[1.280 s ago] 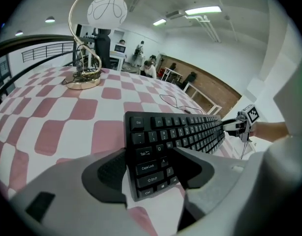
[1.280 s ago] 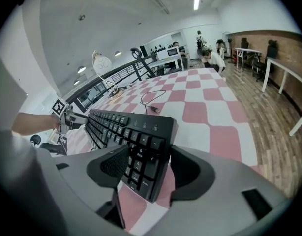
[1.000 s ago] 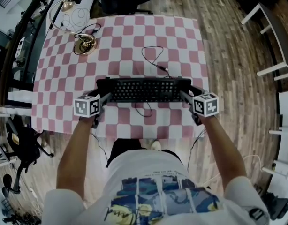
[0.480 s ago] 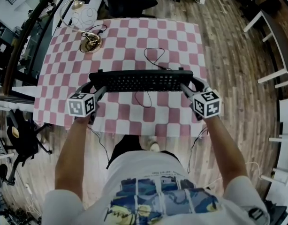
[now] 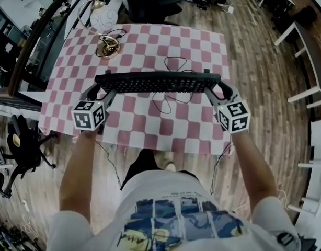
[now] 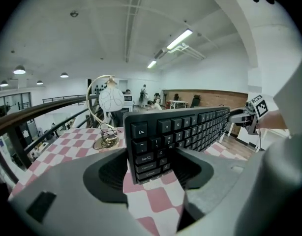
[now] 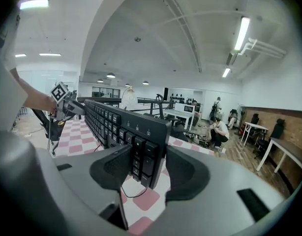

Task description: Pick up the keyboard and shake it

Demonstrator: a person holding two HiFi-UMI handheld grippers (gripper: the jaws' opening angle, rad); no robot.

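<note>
White legends on the black keyboard (image 6: pixel 190 127) read clearly in the left gripper view: "Esc" on the corner key (image 6: pixel 141 131), then "Tab", "Caps Lock" and "Shift" down the end column below it. The script printed on the person's T-shirt (image 5: pixel 171 188), seen in the head view, is too small to read.

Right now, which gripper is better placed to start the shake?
Neither alone: left gripper clamps the keyboard's Esc end; right gripper, jaws just closed further, clamps the far end. Lifted off the table; use both.
</note>
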